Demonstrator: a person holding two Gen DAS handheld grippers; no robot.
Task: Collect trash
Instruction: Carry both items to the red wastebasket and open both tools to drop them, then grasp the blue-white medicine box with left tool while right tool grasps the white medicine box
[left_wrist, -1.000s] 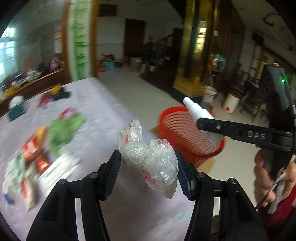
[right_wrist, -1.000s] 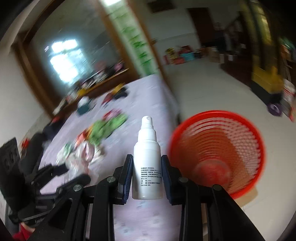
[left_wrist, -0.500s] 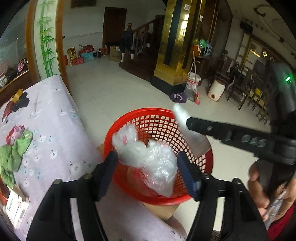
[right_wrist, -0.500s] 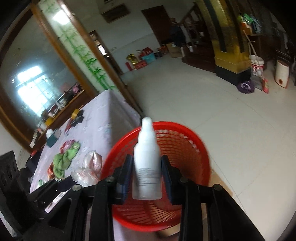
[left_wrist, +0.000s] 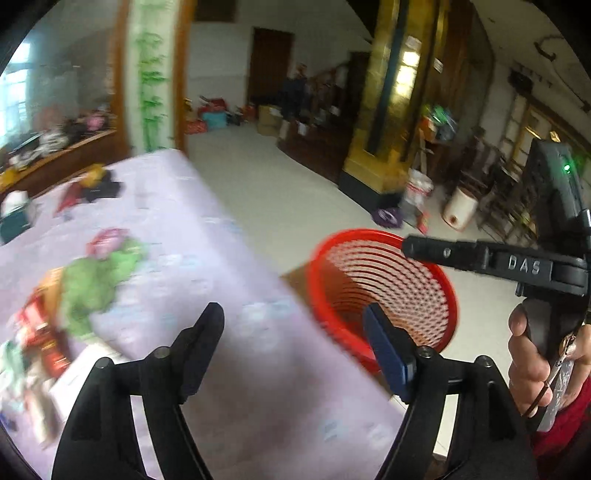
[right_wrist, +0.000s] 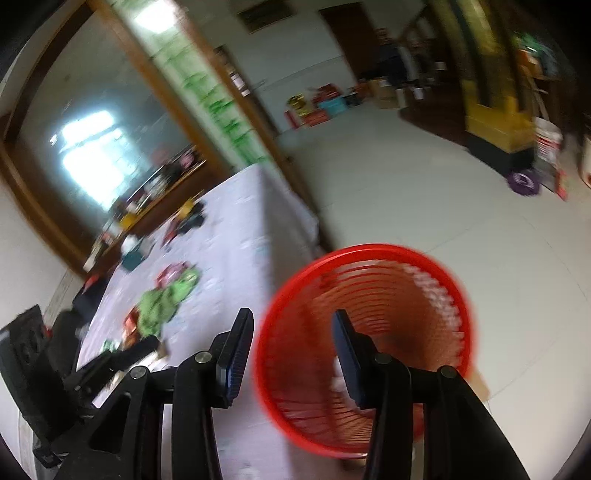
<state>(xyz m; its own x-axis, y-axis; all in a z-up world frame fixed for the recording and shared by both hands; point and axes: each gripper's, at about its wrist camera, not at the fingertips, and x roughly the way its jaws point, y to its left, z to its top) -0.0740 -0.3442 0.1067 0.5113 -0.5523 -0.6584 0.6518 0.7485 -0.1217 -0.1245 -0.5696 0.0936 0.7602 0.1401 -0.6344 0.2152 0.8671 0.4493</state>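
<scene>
My left gripper (left_wrist: 291, 314) hangs over the table's near edge with its jaws opening and nothing between them. The red mesh basket (left_wrist: 354, 233) stands on the floor just right of it. My right gripper (right_wrist: 291, 332) is also opening and empty, with its right finger over the basket (right_wrist: 369, 248). Something white (right_wrist: 337, 378) lies blurred inside the basket. In the left wrist view the right gripper (left_wrist: 410, 248) reaches over the basket's far rim. A heap of wrappers with green ones (left_wrist: 99, 280) on top lies on the table at the left, the same green wrappers (right_wrist: 162, 302) showing in the right wrist view.
The table has a pale purple flowered cloth (left_wrist: 177, 221). A teal box (left_wrist: 14, 225) and dark items (left_wrist: 99, 186) lie near its far end. A hand (left_wrist: 528, 350) holds the right gripper. Pale tiled floor (right_wrist: 424, 192) spreads beyond the basket, with a gold pillar (left_wrist: 384, 122) farther off.
The crumpled plastic bag has left the left jaws and the white bottle has left the right jaws. Both grippers opened wider and both views swung from the basket back toward the table.
</scene>
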